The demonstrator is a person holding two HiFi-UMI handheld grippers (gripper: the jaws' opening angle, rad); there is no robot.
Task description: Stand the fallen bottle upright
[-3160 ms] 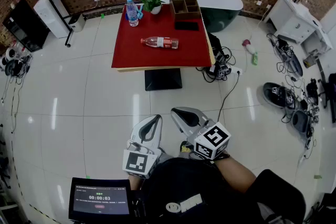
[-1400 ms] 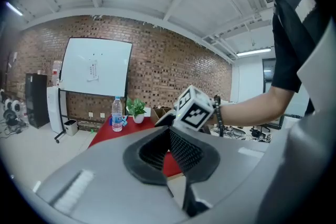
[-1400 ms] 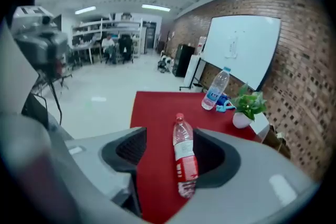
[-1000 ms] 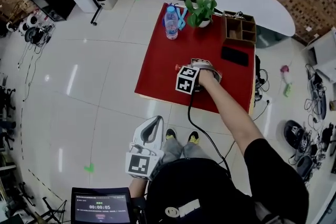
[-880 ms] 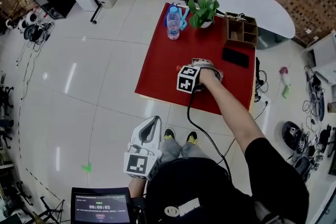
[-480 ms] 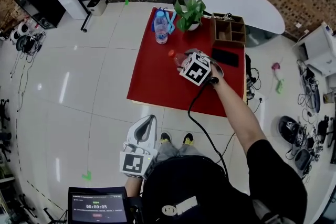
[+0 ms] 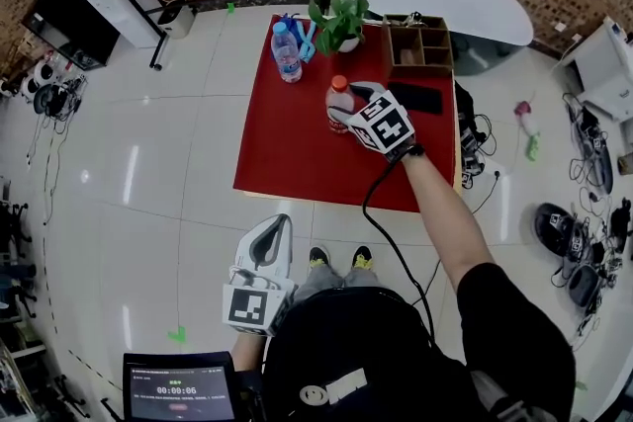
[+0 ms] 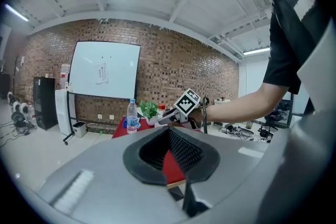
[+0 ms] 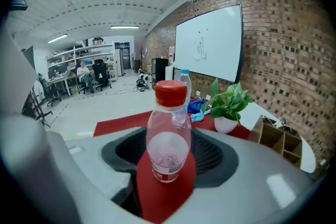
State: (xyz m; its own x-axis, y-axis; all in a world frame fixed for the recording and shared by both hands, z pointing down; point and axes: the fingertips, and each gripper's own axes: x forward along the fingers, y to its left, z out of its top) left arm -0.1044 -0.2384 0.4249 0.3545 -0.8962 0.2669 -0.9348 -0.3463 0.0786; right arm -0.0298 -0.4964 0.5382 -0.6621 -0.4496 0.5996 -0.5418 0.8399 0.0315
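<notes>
While right gripper [image 7: 353,110] jaws hold bottle [image 9: 168,139] upright | red label print unreadable

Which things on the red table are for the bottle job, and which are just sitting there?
For the job:
red-capped bottle, standing upright
right tool, jaws around that bottle
red table

Just lying about:
blue-capped bottle
potted plant
wooden box
flat black device
left tool, away from the table

Right claw [image 7: 352,106] outstretched, gripping; left claw [image 7: 271,232] closed
</notes>
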